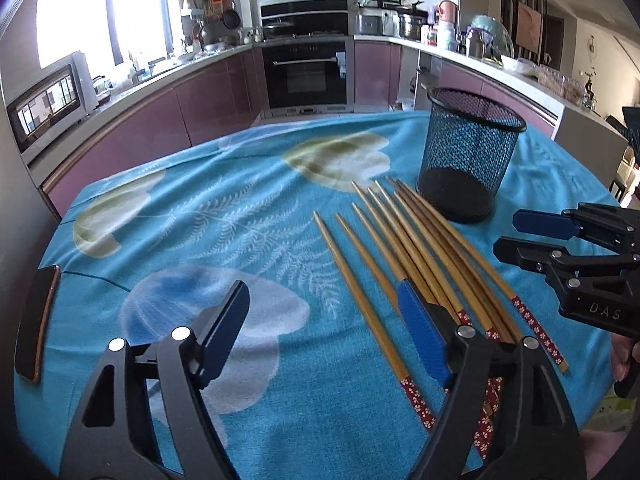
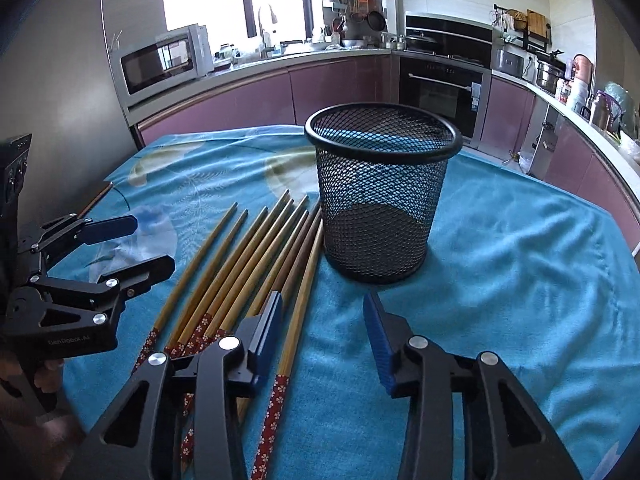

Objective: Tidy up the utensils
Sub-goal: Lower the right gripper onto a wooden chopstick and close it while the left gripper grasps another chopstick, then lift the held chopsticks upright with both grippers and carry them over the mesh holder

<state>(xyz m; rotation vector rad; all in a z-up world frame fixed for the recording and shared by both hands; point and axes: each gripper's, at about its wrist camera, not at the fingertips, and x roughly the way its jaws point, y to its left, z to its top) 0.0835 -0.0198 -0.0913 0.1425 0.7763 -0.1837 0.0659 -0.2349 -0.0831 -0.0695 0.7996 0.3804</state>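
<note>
Several bamboo chopsticks (image 1: 404,248) with red flowered ends lie side by side on the blue cloth, tips pointing away; they also show in the right wrist view (image 2: 248,256). A black mesh cup (image 1: 468,156) stands upright just beyond their tips, and it shows empty in the right wrist view (image 2: 380,192). My left gripper (image 1: 324,312) is open and empty, its right finger over the chopsticks. My right gripper (image 2: 324,316) is open and empty, hovering over the rightmost chopsticks in front of the cup. Each gripper shows in the other's view: the right one (image 1: 508,232) and the left one (image 2: 152,244).
The table wears a blue leaf-patterned cloth (image 1: 224,216). A dark flat object (image 1: 36,320) lies at the table's left edge. Kitchen counters, an oven (image 1: 308,72) and a microwave (image 2: 160,60) stand behind the table.
</note>
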